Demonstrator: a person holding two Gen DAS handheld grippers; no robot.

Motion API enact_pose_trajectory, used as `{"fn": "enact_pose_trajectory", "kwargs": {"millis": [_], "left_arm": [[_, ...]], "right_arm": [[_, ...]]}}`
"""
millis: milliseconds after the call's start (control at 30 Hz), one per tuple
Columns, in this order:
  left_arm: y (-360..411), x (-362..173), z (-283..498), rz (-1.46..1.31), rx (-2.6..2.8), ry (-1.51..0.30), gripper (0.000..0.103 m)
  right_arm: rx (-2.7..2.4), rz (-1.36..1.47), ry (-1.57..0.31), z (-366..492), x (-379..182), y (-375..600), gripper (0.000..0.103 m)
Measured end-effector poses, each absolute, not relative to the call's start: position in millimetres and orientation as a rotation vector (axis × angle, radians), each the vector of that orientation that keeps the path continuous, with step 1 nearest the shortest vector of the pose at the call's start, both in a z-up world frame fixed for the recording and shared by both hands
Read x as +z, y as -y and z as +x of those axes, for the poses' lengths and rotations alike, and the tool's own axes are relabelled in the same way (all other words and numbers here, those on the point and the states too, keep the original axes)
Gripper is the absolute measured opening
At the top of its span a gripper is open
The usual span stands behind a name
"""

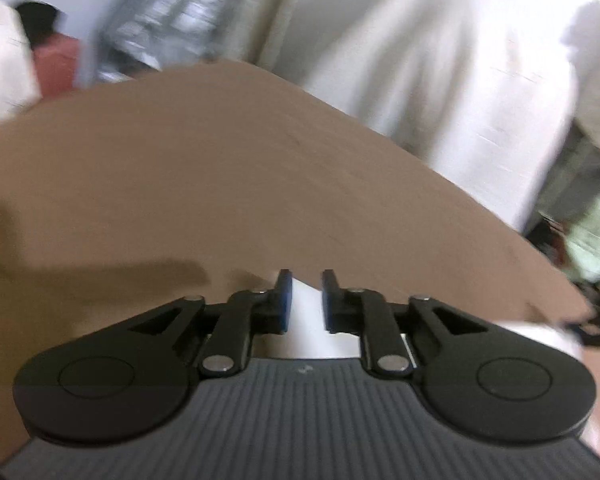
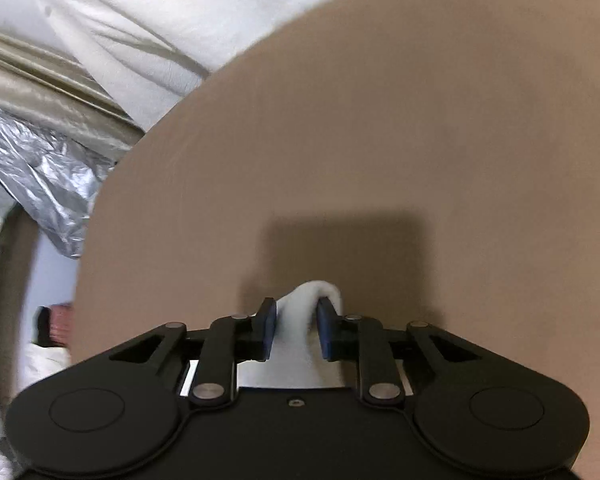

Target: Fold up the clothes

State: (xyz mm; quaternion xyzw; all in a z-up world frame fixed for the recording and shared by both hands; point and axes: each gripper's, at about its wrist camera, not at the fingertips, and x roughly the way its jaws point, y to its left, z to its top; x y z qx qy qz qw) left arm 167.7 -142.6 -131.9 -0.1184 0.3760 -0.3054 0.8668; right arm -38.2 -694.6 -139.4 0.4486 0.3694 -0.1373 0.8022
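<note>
A white garment point(image 1: 306, 316) passes between the blue-padded fingers of my left gripper point(image 1: 305, 280), which is shut on it just above the tan table point(image 1: 220, 184); more white cloth point(image 1: 540, 334) shows at the lower right. In the right wrist view a bunched white fold of the garment point(image 2: 304, 312) sticks up between the pads of my right gripper point(image 2: 297, 308), shut on it over the tan table point(image 2: 380, 140). Most of the garment hangs below both grippers, out of sight.
The left wrist view is blurred. Beyond the table's far edge stand white draped fabric point(image 1: 440, 80), crinkled silver sheeting point(image 1: 160, 16) and a person in a pink top point(image 1: 54, 60). In the right view, white cloth point(image 2: 160, 20), beige fabric point(image 2: 48, 88) and silver foil point(image 2: 48, 168) lie left of the table.
</note>
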Motion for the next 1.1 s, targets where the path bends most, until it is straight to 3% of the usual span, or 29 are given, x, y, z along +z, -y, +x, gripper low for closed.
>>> {"fn": "enact_pose_trajectory", "kwargs": {"millis": [67,133,367,400,433,567,600,800,967,1100], "left_arm": [[163.9,-123.8,149.9,-0.195,-0.753,-0.786,0.020],[187.2,-117.4,131.1,-0.128,-0.849,-0.776,0.031],[245.3,-138.1,90.2,0.204,-0.918,-0.834,0.034],[250.8,-144.5,87.0,0.304,-0.883,-0.799,0.048],[254.6,-152.0,87.7,0.359,-0.851,-0.808,0.056],[251.4,-158.0,103.3,0.283,-0.793,-0.906,0.057],[252.2,-157.2,99.2,0.312,-0.785,-0.891,0.059],[255.2,-151.4,77.5,0.355,-0.738,-0.866,0.061],[244.5,-147.8,80.2,0.271,-0.732,-0.902,0.062],[236.2,-142.1,79.6,0.242,-0.689,-0.932,0.069]], "right_arm": [[-0.298,0.890,-0.760,-45.6,-123.7,681.3,0.041],[-0.302,0.820,-0.728,-53.0,-108.0,667.9,0.041],[-0.157,0.650,-0.748,-50.9,-85.2,600.7,0.047],[-0.126,0.634,-0.776,-47.2,-89.1,590.7,0.049],[-0.103,0.609,-0.810,-42.4,-93.0,581.3,0.050],[-0.180,0.417,-0.929,-37.5,-119.9,556.4,0.052],[-0.206,0.383,-0.942,-37.0,-126.7,554.9,0.057],[-0.277,0.279,-0.895,-54.6,-130.3,531.2,0.067],[-0.264,0.260,-0.871,-97.0,-132.1,508.2,0.069],[-0.251,0.202,-0.906,-137.9,-137.2,506.6,0.072]]}}
